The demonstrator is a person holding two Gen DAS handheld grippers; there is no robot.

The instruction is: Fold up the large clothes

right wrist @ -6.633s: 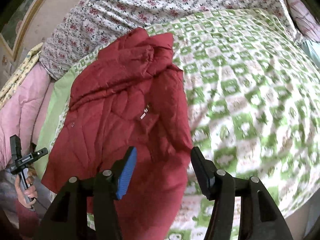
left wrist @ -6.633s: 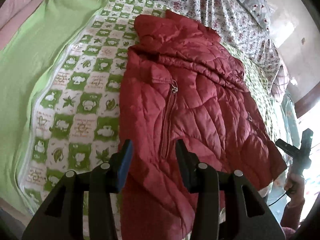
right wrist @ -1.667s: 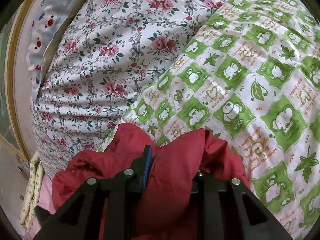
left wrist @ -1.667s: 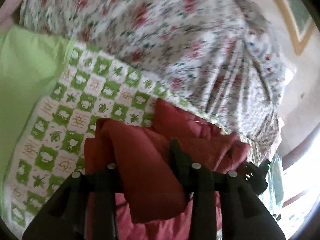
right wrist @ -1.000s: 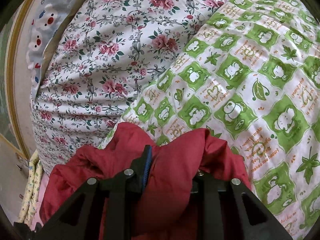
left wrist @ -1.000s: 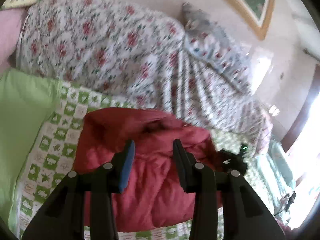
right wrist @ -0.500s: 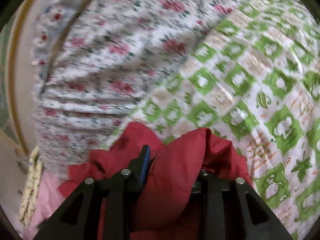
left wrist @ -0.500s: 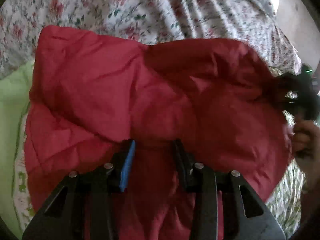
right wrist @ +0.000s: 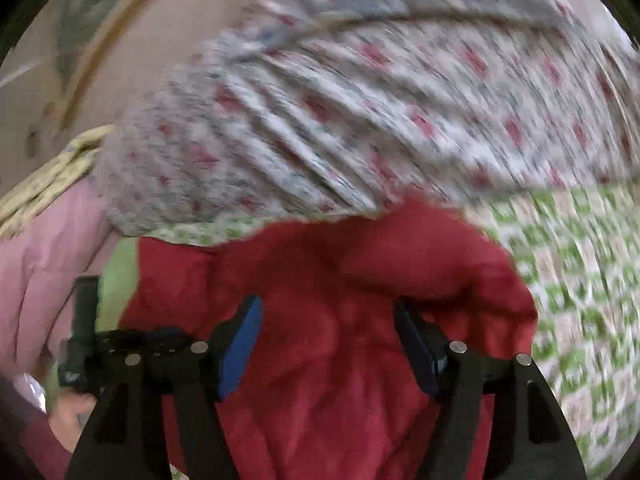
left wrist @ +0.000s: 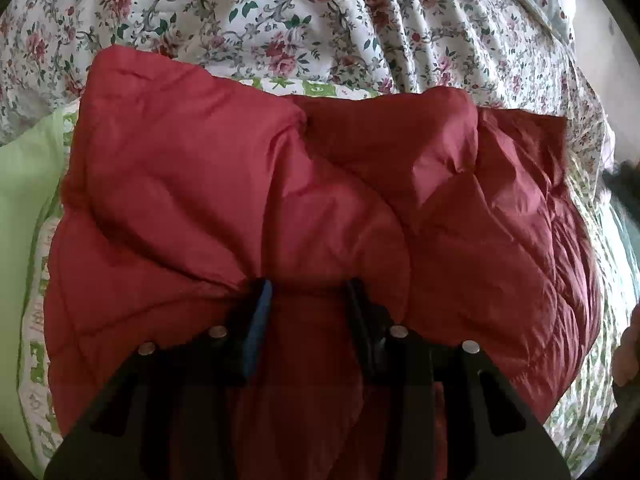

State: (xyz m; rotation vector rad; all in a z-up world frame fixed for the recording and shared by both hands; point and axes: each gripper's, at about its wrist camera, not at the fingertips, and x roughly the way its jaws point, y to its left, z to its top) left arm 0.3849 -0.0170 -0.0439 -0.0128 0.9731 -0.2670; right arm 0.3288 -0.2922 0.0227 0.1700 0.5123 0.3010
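Left wrist view. Red quilted down jacket [left wrist: 280,200]: lies folded on the bed, filling most of the frame; its near part is hidden behind the left hand-held gripper [left wrist: 308,292]. The gripper's two fingers pinch a bunched fold of the jacket between them, clamped on the fabric; the blue pad [left wrist: 258,320] of the left finger shows only as a narrow strip. Floral bedspread [left wrist: 320,20]: white with pink roses, heaped beyond the jacket. Green-and-white checked quilt [left wrist: 312,87]: seen only as a thin band between jacket and bedspread and as slivers at the edges; the small lettering on the strip at far left is too small to read. Plain light green sheet [left wrist: 20,220]: cut off at the left rim. At the right rim, a dark blurred shape and part of a hand [left wrist: 628,352], both cut off.

Right wrist view. Heavily motion-blurred. Right hand-held gripper [right wrist: 328,320]: jaws opening, pads standing clear of the jacket [right wrist: 360,280] that lies between and beneath them. Left gripper's body [right wrist: 86,344] shows at lower left, held by a hand [right wrist: 72,416] in a dark red sleeve, partly cut off. Pink bedding [right wrist: 44,264] at left; framed picture [right wrist: 88,28] on the wall, content unreadable.
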